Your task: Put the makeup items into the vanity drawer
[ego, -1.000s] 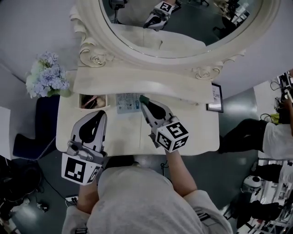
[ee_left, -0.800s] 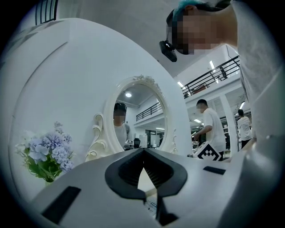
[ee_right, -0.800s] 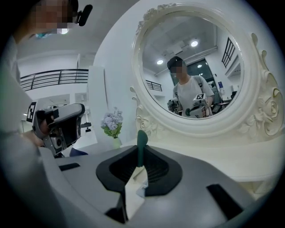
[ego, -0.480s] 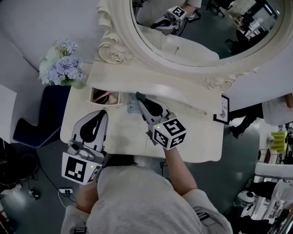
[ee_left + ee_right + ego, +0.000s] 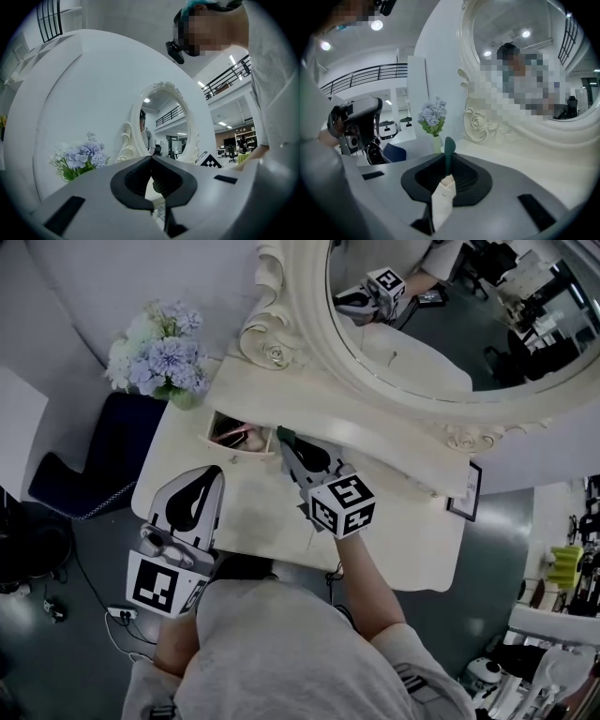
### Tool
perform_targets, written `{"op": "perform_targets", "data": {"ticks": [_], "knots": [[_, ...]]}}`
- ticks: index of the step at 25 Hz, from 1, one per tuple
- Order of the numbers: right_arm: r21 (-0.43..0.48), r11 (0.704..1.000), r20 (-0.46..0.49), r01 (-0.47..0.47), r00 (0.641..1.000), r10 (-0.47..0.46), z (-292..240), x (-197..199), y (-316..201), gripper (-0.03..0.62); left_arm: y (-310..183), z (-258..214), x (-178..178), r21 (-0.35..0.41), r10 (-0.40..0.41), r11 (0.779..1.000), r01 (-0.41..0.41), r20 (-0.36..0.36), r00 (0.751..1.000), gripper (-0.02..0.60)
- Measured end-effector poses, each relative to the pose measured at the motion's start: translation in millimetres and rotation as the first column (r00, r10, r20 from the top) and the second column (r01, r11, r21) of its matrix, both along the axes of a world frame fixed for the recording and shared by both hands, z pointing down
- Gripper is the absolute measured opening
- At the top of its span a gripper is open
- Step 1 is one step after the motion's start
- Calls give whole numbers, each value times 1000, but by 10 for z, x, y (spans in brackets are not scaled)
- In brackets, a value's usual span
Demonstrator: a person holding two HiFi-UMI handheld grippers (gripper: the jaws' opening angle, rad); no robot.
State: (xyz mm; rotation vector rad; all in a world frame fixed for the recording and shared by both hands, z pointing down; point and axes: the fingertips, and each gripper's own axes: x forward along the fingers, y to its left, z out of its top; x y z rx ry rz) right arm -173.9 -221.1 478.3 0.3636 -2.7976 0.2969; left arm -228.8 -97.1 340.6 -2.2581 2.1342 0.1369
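Observation:
My right gripper (image 5: 284,439) is shut on a cream makeup tube with a dark green cap (image 5: 449,146); the cap sticks out past the jaw tips. In the head view the cap (image 5: 282,435) is at the right edge of the open vanity drawer (image 5: 217,439), which holds pinkish items. My left gripper (image 5: 214,474) hovers over the table's front left, jaw tips touching, nothing between them. In the left gripper view its jaws (image 5: 151,158) meet at the tip. The right gripper view shows the left gripper (image 5: 356,123) off to the left.
The cream vanity table (image 5: 403,531) carries a big oval mirror (image 5: 450,324) at the back. A vase of pale blue flowers (image 5: 159,357) stands just left of the drawer. A small framed picture (image 5: 466,491) leans at the right end.
My right gripper has carried the tube leftward across the tabletop, up to the open drawer's right edge. The left gripper has also shifted a little. The head view has swung left.

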Motion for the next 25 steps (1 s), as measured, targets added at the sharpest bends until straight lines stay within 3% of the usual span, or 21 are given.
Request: {"op": "perform_targets", "data": {"ticks": [12, 25], "knots": [[-1, 991, -171, 135, 976, -133, 472, -408, 104, 48, 170, 146, -214, -27, -95, 995, 95, -29, 995, 14], [11, 969, -367, 246, 903, -225, 877, -640, 181, 58, 378, 299, -445, -73, -181, 981, 178, -38, 983, 14]]}}
